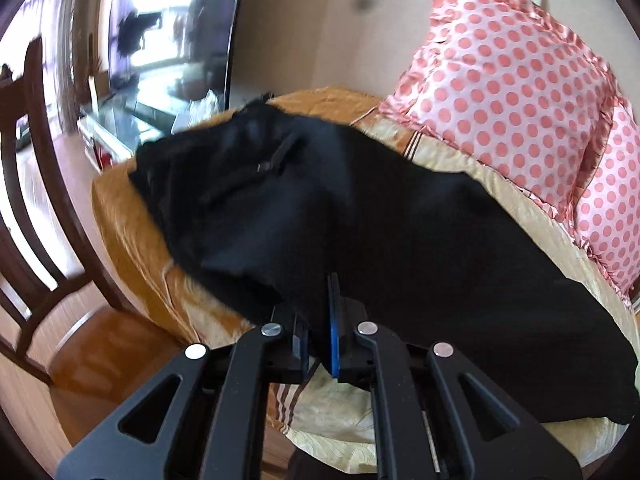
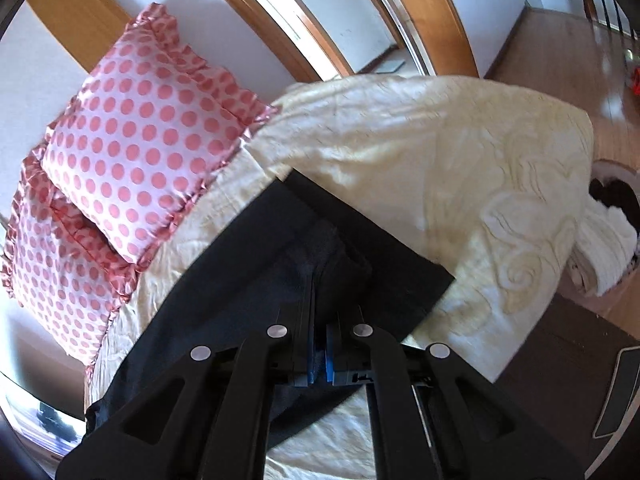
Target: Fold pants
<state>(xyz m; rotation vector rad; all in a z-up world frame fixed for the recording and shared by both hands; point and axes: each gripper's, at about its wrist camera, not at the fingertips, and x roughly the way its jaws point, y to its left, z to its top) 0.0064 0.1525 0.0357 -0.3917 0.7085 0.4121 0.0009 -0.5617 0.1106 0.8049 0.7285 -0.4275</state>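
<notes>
The black pants [image 1: 360, 216] lie stretched across a bed with a cream and orange cover [image 1: 132, 232]. My left gripper [image 1: 318, 320] is shut on the near edge of the pants, with black cloth pinched between its blue pads. In the right wrist view the pants [image 2: 384, 256] run from the lower left to their leg ends near the middle of the cream bedspread [image 2: 460, 152]. My right gripper [image 2: 320, 320] is shut on a raised fold of the pants near the leg end.
Two pink polka-dot pillows [image 1: 508, 100] [image 2: 148, 152] lean at the head of the bed. A wooden chair [image 1: 52, 264] stands left of the bed. A dark screen and glass stand [image 1: 168, 48] are behind it. A basket of white laundry [image 2: 608, 248] sits on the wooden floor to the right.
</notes>
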